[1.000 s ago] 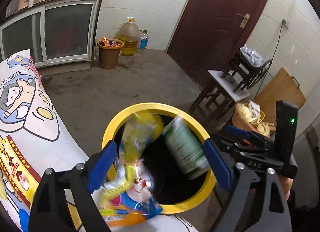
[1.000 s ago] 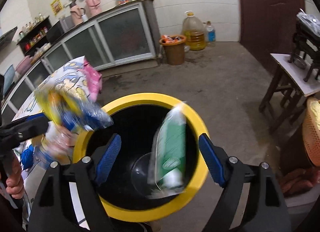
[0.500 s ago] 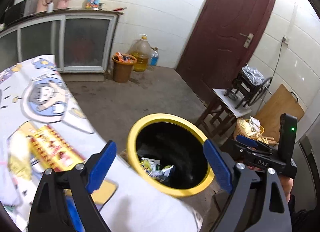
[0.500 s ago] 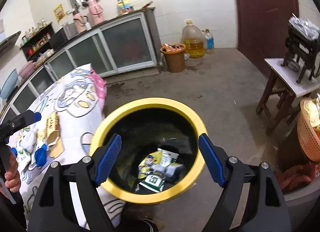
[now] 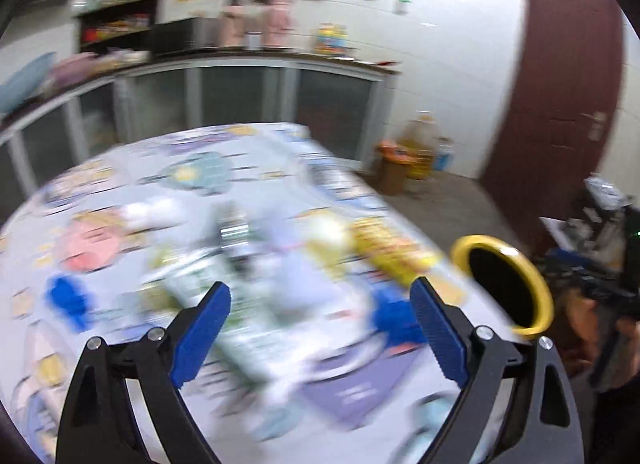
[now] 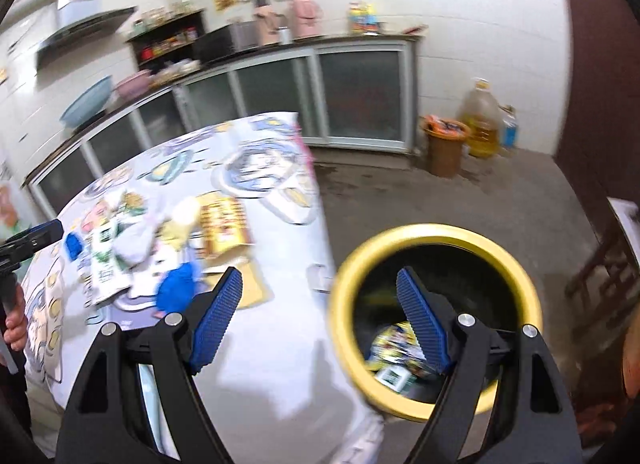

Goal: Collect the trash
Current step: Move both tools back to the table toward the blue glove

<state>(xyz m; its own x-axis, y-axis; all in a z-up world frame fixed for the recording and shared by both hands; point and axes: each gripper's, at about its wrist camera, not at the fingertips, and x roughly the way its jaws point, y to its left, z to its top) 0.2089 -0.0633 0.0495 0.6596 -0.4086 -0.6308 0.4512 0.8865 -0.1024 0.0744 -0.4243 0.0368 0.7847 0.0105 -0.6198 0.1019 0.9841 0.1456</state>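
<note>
A black bin with a yellow rim [image 6: 436, 234] stands on the floor beside the table, with several wrappers [image 6: 394, 352] lying at its bottom. Its rim [image 5: 536, 284] also shows at the right of the blurred left wrist view. My right gripper [image 6: 320, 292] is open and empty, spanning the table edge and the bin. My left gripper [image 5: 320, 304] is open and empty above the table, over a blurred heap of trash: a green-and-white packet [image 5: 224, 312], a yellow-red packet [image 5: 384, 244] and blue pieces [image 5: 68, 300]. The same heap [image 6: 160, 240] shows in the right wrist view.
The table wears a cartoon-print cloth [image 6: 264, 368]. Grey glass-front cabinets [image 6: 352, 92] line the far wall. On the floor stand a brown bin [image 6: 444, 148], an oil jug [image 6: 482, 120] and a blue bottle. A dark red door [image 5: 560, 84] and a wooden stool [image 6: 612, 264] are on the right.
Both packets dropped out of the grippers into the bin. Both grippers then swung left, away from the bin and toward the table; the left one now looks across the tabletop trash.
</note>
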